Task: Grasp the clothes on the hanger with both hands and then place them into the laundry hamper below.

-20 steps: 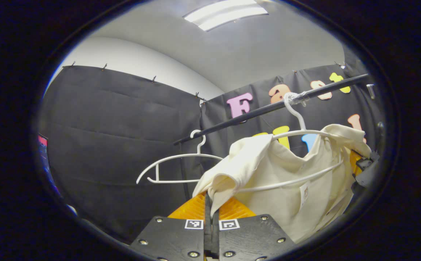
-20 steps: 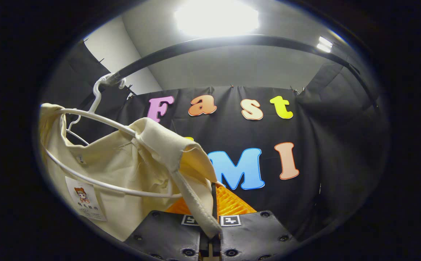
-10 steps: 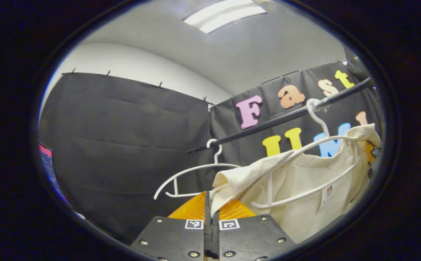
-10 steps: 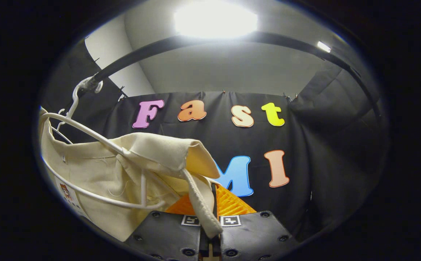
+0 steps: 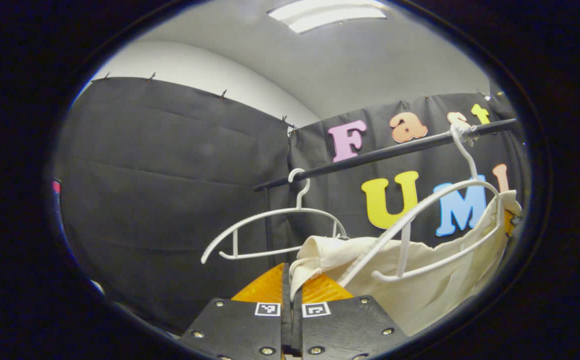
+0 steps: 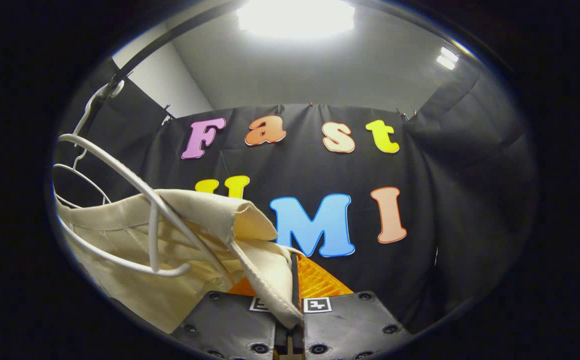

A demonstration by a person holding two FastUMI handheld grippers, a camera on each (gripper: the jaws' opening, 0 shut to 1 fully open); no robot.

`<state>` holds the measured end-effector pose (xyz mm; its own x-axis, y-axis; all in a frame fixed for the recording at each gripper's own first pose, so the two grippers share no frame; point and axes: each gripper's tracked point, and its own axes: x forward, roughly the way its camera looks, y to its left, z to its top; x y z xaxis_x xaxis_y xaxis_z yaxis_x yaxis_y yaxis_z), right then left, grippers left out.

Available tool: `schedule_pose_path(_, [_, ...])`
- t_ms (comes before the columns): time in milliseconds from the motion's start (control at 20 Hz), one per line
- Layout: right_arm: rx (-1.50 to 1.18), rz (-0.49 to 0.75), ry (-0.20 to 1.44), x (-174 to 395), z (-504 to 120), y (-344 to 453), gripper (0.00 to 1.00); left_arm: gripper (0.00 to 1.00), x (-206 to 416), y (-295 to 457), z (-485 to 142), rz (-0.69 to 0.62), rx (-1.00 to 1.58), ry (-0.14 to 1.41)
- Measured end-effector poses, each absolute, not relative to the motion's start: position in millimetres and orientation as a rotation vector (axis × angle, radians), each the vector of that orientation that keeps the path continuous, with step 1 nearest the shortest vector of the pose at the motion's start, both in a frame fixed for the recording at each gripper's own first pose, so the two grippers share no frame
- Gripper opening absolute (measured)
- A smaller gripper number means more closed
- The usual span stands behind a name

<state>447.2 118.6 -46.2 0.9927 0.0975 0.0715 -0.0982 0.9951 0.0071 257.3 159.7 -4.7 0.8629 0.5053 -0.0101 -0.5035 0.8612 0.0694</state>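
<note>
A cream shirt (image 5: 420,280) hangs stretched between my two grippers, slipped down off a white hanger (image 5: 435,210) that stays hooked on the black rail (image 5: 385,152). My left gripper (image 5: 290,280) is shut on the shirt's left shoulder fold. In the right gripper view the same shirt (image 6: 170,250) droops below the hanger (image 6: 135,200), and my right gripper (image 6: 294,280) is shut on its other shoulder and hem strip. The hamper is out of sight.
A second, bare white hanger (image 5: 275,225) hangs on the rail to the left of the shirt's hanger. Black cloth walls (image 5: 170,175) close in the booth behind and to the left. Ceiling lights (image 6: 295,15) glare overhead.
Both grippers have pulled the shirt downward. Its shoulders have slid off the hanger arms, and the hanger's upper curve now stands bare above the cloth.
</note>
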Motion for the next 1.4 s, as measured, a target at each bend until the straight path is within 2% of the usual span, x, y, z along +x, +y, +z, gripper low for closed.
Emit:
schedule_pose_path(450, [-0.063, 0.143, 0.007, 440, -93, 135, 0.05, 0.02, 262, 169, -69, 0.523, 0.045, 0.139])
schedule_pose_path(900, [-0.071, 0.166, 0.095, 415, -136, 133, 0.06, 0.00, 239, 156, -100, 0.513, 0.058, 0.192])
schedule_pose_path(950, [-0.074, 0.161, 0.106, 412, -141, 130, 0.05, 0.02, 234, 154, -102, 0.514, 0.061, 0.197])
schedule_pose_path(1100, [-0.084, 0.187, 0.150, 392, -161, 132, 0.05, 0.02, 225, 153, -110, 0.486, 0.076, 0.216])
schedule_pose_path(1400, [-0.096, 0.293, 0.128, 332, -152, 156, 0.06, 0.01, 212, 133, -109, 0.422, 0.087, 0.227])
